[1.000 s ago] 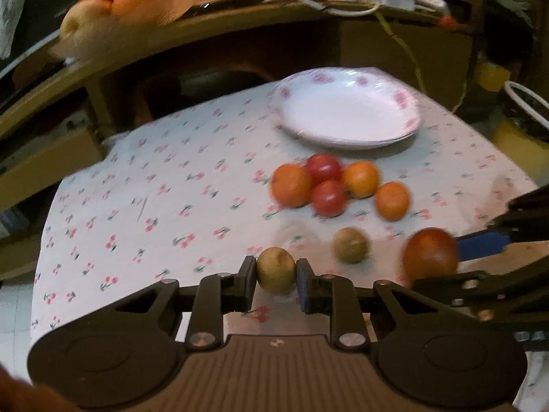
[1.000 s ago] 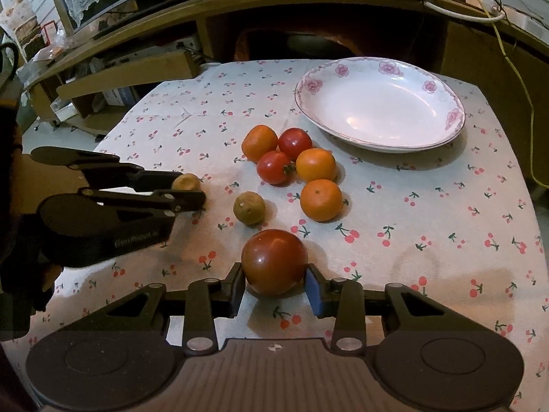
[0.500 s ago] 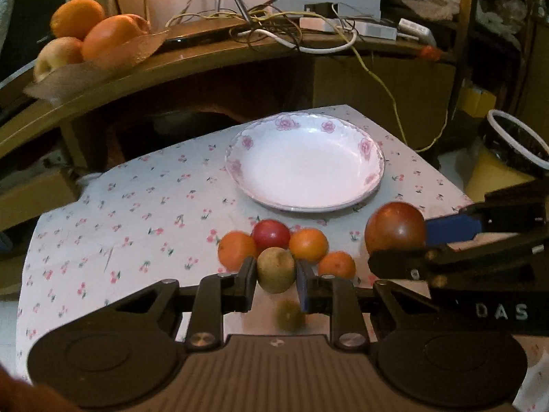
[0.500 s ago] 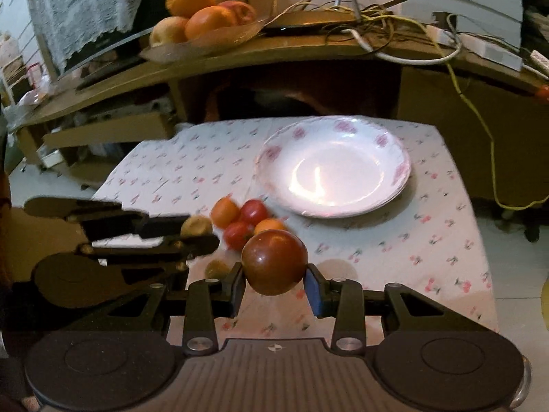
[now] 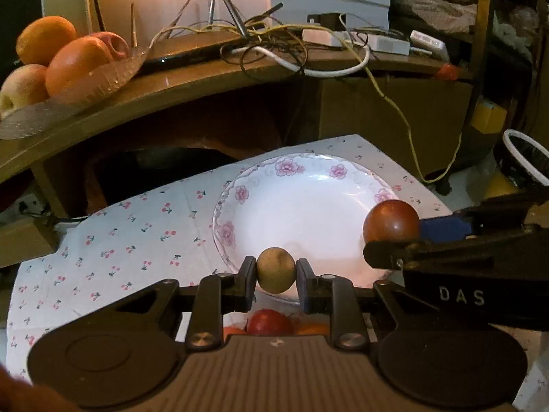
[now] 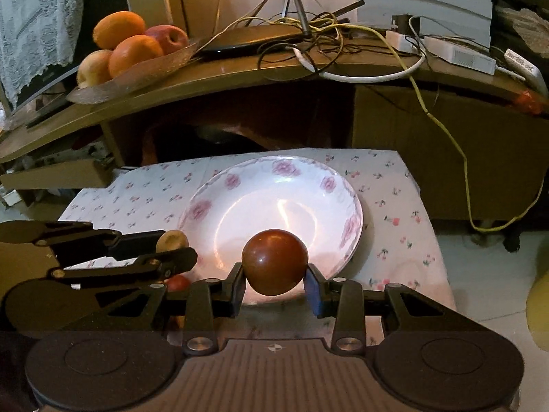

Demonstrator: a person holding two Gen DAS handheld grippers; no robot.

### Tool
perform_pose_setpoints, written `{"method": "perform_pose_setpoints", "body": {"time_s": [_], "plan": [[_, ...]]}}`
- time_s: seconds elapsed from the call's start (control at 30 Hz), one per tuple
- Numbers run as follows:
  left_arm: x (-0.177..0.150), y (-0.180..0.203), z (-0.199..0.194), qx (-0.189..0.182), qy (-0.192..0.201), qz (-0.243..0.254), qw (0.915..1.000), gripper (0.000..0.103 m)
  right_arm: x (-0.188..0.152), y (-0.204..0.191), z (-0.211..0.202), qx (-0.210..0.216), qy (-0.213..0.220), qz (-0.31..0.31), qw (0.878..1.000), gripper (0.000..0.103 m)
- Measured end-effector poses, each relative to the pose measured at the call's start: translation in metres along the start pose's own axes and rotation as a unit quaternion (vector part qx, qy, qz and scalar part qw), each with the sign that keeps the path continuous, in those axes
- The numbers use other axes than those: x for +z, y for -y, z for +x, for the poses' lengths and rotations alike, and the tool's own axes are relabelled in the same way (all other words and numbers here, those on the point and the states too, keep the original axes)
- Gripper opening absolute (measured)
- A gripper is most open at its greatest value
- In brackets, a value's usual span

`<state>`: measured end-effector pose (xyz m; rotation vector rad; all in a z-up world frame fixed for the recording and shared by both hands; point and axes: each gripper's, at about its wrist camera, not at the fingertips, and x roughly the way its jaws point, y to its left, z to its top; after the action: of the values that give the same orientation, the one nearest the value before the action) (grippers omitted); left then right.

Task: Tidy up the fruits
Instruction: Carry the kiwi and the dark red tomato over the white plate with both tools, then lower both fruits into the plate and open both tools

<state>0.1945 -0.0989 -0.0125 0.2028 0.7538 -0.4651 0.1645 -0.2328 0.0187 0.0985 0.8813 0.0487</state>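
Note:
My left gripper (image 5: 276,274) is shut on a small brownish-yellow fruit (image 5: 276,270) and holds it in the air above the near rim of the white floral plate (image 5: 308,206). My right gripper (image 6: 274,274) is shut on a large dark red fruit (image 6: 274,261), also in the air over the plate's (image 6: 274,206) near edge. Each gripper shows in the other's view: the red fruit (image 5: 391,221) at right, the small fruit (image 6: 172,240) at left. Red and orange fruits (image 5: 271,322) lie on the table below, mostly hidden by my left gripper.
The table has a cherry-print cloth (image 5: 137,240). Behind it a wooden shelf (image 6: 240,72) carries a glass dish of oranges and apples (image 6: 127,48) and tangled cables (image 6: 326,34). A yellow cable (image 6: 456,158) hangs at right. A bin (image 5: 525,161) stands on the floor at right.
Both grippers have lifted their fruits off the table and moved forward to the plate. The loose fruits have slid out of view beneath the grippers.

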Motion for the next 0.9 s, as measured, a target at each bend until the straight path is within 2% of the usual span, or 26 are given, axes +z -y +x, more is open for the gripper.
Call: {"method": "perform_pose_setpoints", "body": {"time_s": [0.23,0.5,0.67,0.9], "plan": [[-0.001,-0.005,0.018,-0.006,-0.008,-0.011,0.9999,0.03,0.003,0.004,0.021,-0.003,-0.017,0.001,1.0,0.039],[0.003,-0.004,0.018,-0.012,-0.015,-0.014,0.9997,0.031,0.004,0.007,0.021,-0.002,-0.011,-0.002,1.0,0.042],[0.005,-0.009,0.014,-0.013,-0.009,-0.03,0.9994,0.035,0.006,0.013,0.014,-0.006,0.006,0.007,1.0,0.056],[0.01,-0.012,0.004,-0.008,0.005,-0.039,0.9992,0.037,0.008,0.012,0.01,-0.002,0.014,0.006,1.0,0.057]]}}
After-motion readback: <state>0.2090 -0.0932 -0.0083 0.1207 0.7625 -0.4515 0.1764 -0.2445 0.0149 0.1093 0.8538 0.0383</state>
